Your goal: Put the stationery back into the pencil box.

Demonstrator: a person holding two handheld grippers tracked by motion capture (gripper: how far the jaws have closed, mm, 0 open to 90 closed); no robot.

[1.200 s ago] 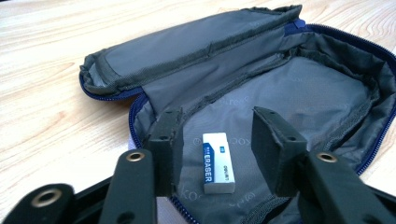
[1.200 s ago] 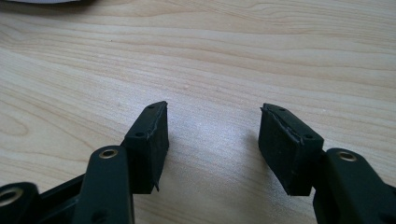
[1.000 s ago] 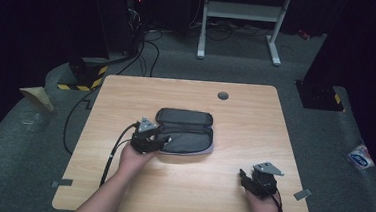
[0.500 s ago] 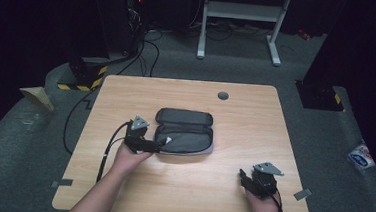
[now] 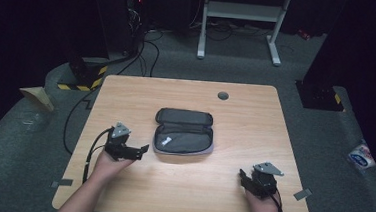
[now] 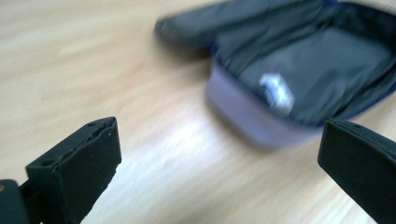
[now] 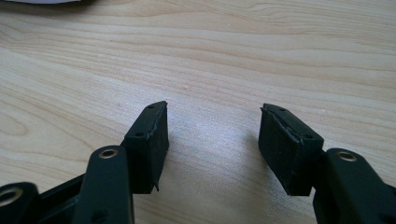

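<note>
Lying open mid-frame on counter (image 5: 126, 96): dark pouch (image 5: 184, 132). Left hand-held gripper (image 5: 131, 151) lower left beside it, jaws wide apart. Right hand-held gripper (image 5: 255, 183) lower right, jaws apart, empty. Next, probably: go slow, pinch one edge.

We can read no words or numbers. A small white label (image 5: 166, 141) sits inside the open pouch (image 5: 184, 136), too blurred to make out, and yellow-black hazard stripes (image 5: 79, 86) mark the floor.
</note>
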